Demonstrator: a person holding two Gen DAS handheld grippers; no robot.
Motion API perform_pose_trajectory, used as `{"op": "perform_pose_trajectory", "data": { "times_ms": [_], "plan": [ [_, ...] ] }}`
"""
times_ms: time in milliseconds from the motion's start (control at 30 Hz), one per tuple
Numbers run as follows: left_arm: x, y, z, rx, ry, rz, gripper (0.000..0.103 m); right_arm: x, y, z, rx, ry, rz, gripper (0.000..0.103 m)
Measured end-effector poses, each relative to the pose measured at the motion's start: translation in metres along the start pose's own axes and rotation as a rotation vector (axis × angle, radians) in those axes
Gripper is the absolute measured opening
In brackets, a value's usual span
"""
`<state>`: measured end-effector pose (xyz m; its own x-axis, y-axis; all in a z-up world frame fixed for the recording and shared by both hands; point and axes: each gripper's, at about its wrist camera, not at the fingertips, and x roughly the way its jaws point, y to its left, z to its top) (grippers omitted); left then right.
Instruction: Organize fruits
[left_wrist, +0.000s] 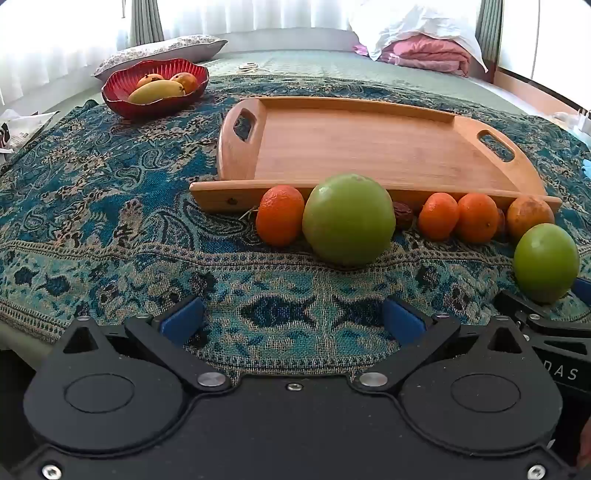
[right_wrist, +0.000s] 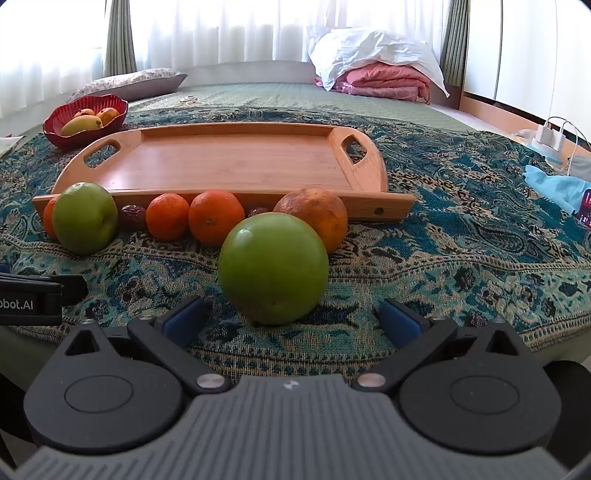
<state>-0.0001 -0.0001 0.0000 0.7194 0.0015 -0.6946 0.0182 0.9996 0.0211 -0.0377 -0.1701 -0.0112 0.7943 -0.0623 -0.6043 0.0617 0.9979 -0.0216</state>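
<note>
The left gripper hangs low over the patterned cloth with its blue pads spread wide and nothing between them. Only the pad tips show; the finger bases vanish under the black housing. Just ahead lies a green apple, touching a small orange on its left. A dark, wrinkled fruit peeks out behind the apple, too hidden to identify.

The right gripper is likewise released, its jaws wide apart, with a second green apple resting on the cloth just in front of the gap, not between the pads. This apple covers part of a dull, blotched orange behind it. Two brighter oranges sit side by side to the left, and another dark fruit shows only as a sliver between them and the blotched one.

All this fruit lines the near edge of the wooden tray, whose floor is bare. Farther left a red bowl holds a yellow mango and two reddish fruits, partly masked by the rim. At the left edge of the right wrist view, a black part of the other gripper is cut off, its lettering incomplete.
</note>
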Motion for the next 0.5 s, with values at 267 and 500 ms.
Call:
{"op": "perform_pose_trajectory", "data": {
  "times_ms": [267, 500],
  "plan": [
    [-0.0001, 0.0003, -0.0003, -0.002, -0.002, -0.002, 0.103, 0.0003, 0.0002, -0.0007, -0.001, -0.004, -0.001, 0.103],
    [0.0001, 0.0013, 0.0002, -0.002, -0.002, -0.002, 0.103, 0.0004, 0.0000, -0.0008, 0.000, -0.003, 0.000, 0.103]
  ]
}}
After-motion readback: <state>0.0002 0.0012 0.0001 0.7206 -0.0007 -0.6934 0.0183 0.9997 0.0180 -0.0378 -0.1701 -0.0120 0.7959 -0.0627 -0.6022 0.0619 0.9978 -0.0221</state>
